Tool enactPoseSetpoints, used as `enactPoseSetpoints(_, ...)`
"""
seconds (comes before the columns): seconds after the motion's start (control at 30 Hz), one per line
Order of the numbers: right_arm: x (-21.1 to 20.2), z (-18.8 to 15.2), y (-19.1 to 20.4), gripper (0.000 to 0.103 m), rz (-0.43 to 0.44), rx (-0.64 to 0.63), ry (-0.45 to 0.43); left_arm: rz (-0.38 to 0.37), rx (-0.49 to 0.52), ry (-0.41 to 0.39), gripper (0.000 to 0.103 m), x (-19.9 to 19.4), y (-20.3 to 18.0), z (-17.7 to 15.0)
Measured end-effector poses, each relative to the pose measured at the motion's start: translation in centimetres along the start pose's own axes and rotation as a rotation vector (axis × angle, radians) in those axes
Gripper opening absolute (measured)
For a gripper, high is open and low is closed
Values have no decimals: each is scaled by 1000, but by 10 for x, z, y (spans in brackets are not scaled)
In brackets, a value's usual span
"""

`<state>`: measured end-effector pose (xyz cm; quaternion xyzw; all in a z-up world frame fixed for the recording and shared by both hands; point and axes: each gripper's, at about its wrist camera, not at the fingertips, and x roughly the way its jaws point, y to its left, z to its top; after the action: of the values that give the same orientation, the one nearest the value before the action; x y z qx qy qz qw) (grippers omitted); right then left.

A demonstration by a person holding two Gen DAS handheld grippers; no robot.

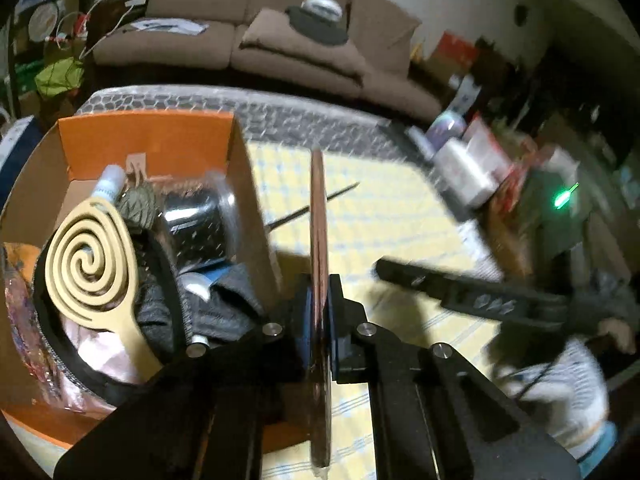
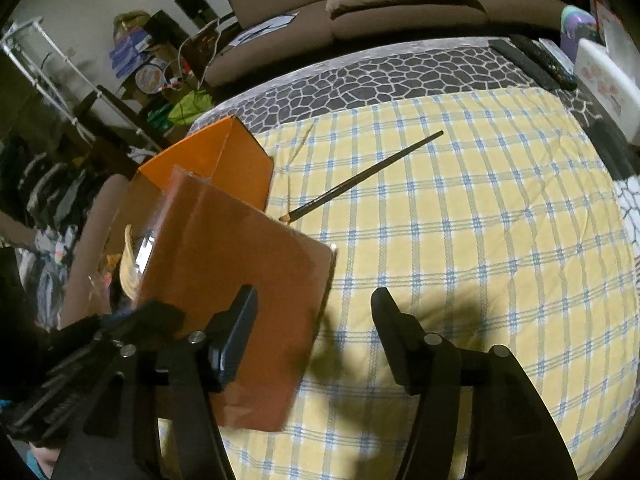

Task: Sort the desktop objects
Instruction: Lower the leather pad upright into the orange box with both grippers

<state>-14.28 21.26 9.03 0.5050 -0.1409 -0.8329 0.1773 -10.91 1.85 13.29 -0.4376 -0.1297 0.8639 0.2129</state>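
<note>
Pinched edge-on in the left gripper (image 1: 319,312) is a thin flat disc (image 1: 319,240), reddish-brown along its rim, standing upright between the two blue pads just beside the right-hand wall of an orange cardboard box (image 1: 256,208). That box sits at the left edge of the checked yellow cloth (image 1: 400,208) and already holds a tan spiral coil (image 1: 90,264), a shiny black spool (image 1: 200,220), a white tube (image 1: 110,182), dark fabric (image 1: 232,296) and a pink bag (image 1: 104,352). From the right wrist view the right gripper (image 2: 314,336) hangs with its fingers spread wide and nothing between them, low over the near edge of the cloth (image 2: 460,220), its left finger in front of the box's (image 2: 240,264) near wall. Beyond the box, towards the middle of the cloth, lies a dark pencil (image 2: 360,178), its light tip close to the box's corner. Farther back, a grey pebble-patterned cover (image 2: 380,76) shows past the cloth's far edge, and behind that a brown sofa (image 2: 400,4).
</note>
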Motion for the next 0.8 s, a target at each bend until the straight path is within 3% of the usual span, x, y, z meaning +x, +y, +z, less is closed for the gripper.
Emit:
enactPoseSetpoints(0.13, -3, 1, -3, 66, 73, 44, -12, -63, -71, -76, 6, -24, 11, 11)
enactPoseSetpoints(0.27, -6, 3, 9, 68, 156, 39, -38, -62, -119, -112, 6, -41, 35, 20)
enactPoseSetpoints(0.4, 3, 1, 36, 69, 212, -6, -18, -62, -179, -109, 7, -45, 61, 22)
enactPoseSetpoints(0.67, 30, -6, 59, 67, 242, -14, 40, -45, -218, -87, 7, -47, 88, 18)
enactPoseSetpoints(0.8, 38, -6, 58, 48, 275, 31, 63, -41, -218, -73, 8, -45, 93, 18)
